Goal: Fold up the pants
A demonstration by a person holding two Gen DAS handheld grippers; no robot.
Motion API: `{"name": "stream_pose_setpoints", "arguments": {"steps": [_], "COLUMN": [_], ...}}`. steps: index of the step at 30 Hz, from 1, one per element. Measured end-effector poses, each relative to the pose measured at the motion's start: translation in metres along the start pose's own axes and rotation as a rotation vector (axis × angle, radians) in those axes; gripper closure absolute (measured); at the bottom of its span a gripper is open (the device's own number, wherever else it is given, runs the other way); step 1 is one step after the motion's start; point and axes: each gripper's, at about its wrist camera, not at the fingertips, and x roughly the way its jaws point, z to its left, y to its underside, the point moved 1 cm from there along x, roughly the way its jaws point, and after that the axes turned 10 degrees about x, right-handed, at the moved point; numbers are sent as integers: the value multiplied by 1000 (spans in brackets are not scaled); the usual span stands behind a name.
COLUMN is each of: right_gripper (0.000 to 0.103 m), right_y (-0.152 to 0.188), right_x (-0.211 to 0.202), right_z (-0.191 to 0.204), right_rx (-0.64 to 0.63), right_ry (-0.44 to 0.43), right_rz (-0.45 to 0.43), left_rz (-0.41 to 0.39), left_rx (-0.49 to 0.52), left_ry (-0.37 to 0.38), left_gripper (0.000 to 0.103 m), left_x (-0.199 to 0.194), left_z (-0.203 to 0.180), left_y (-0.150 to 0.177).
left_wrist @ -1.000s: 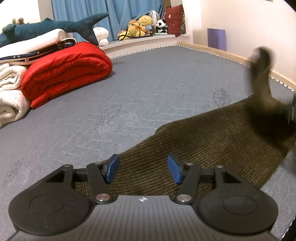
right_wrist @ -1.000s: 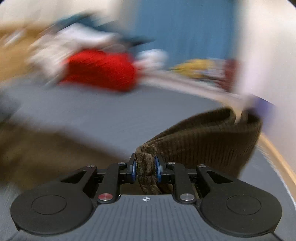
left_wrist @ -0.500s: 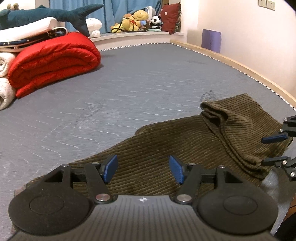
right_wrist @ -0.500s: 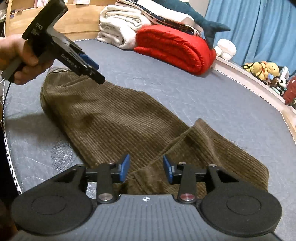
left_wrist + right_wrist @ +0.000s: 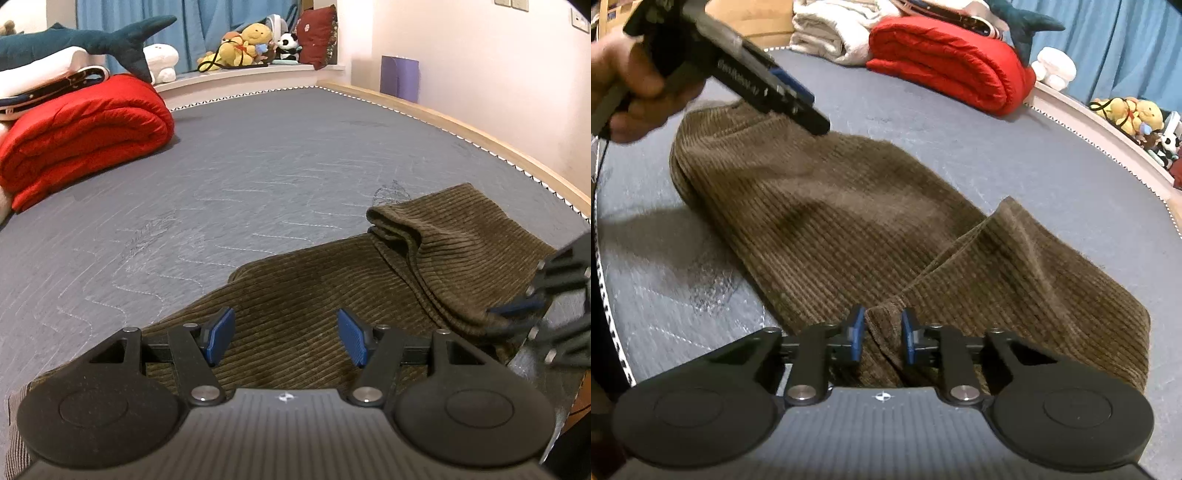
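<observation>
Brown corduroy pants point(image 5: 314, 288) lie on the grey mattress point(image 5: 258, 166), their right end doubled back into a folded flap point(image 5: 454, 236). My left gripper point(image 5: 286, 336) hovers open over the pants' left part, nothing between its blue pads. In the right wrist view a hand holds it above the pants' far end point(image 5: 809, 110). My right gripper point(image 5: 882, 332) is closing on a raised ridge of the pants point(image 5: 831, 206) at the fold's near edge, and the cloth fills the gap between its pads. It shows blurred at the right edge of the left wrist view point(image 5: 517, 314).
A rolled red quilt point(image 5: 81, 129) and white blankets point(image 5: 827, 33) lie at the mattress's far side, a plush shark point(image 5: 92, 37) on top. Soft toys point(image 5: 251, 40) line the window ledge. A wooden bed rim point(image 5: 480, 136) runs along the right wall.
The right gripper laid the lifted pant end down on the pants, opened, came lower and closed on the fold's near edge. The left gripper stayed open and drifted slightly.
</observation>
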Motion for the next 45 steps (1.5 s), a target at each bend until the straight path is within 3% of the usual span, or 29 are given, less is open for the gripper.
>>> {"name": "stream_pose_setpoints", "arguments": {"steps": [5,7,9,12,14,15,19,23,26,29,33,36,39,43,45], "right_gripper": [87,87,86,73,48,46,51,72,79,79,79,79,74,68,62], "right_y": [-13,-8,5,17,20,21,21,10,3,-10,-19,-5,16,-3,-8], "right_x": [-39,-44,-36,-24,-24,-24,-12,-12,-17,-33,-47,-25,-5,-25,-27], "right_z": [-17,-17,-10,2,9,12,16,-8,-20,-23,-12,20,49,26,17], "right_rx": [71,31,-53,-143,-186,-198,-225,-75,-7,49,90,-33,-243,-63,5], "right_ry": [-82,-130,-121,-73,-82,-82,-29,-76,-90,-96,-180,-212,-109,-184,-173], "right_rz": [-80,-47,7,27,29,30,46,59,34,-72,-169,-77,8,-67,-90], "left_rz": [4,12,20,25,24,24,28,25,23,13,10,22,19,-18,-41], "left_rx": [8,5,0,3,9,12,22,16,6,-8,-12,-14,-18,-24,-41], "left_ry": [-3,-4,-3,-6,-2,-3,-12,-12,-16,-10,-1,9,27,47,76], "left_gripper": [35,35,35,35,35,35,35,34,34,34,34,34,34,37,50], "left_x": [1,3,5,6,6,6,7,5,4,2,2,6,8,10,13], "left_z": [0,0,2,2,1,0,0,1,3,5,4,2,-2,-7,-9], "left_y": [2,4,5,5,5,6,7,8,7,6,6,6,4,2,0]}}
